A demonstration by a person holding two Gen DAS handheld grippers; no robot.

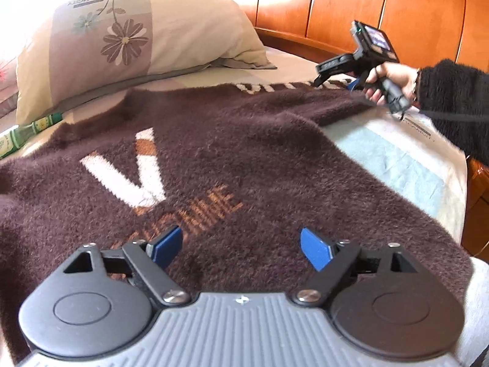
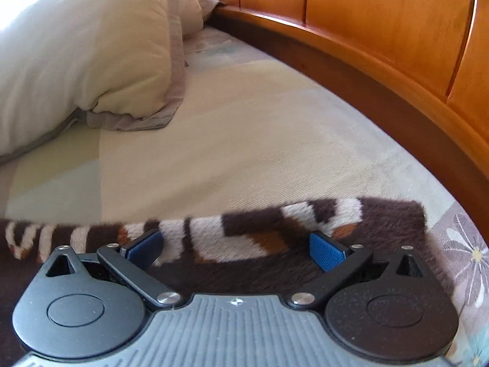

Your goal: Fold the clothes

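A fuzzy brown sweater [image 1: 244, 159] with a white V and orange lettering lies spread on the bed. My left gripper [image 1: 241, 247] hovers open just above its near part, nothing between the blue pads. In the left wrist view the right gripper [image 1: 331, 75], held by a hand in a black fleece sleeve, sits at the sweater's far edge. The right wrist view shows that gripper [image 2: 237, 249] open over the sweater's patterned brown-and-white band [image 2: 244, 229], close to the fabric.
A large floral pillow [image 1: 128, 46] lies at the back left. The orange wooden headboard [image 1: 382, 9] curves along the back and right. A green bottle [image 1: 27, 133] rests on the left by the pillow. Pale bedsheet [image 2: 244, 140] stretches beyond the sweater.
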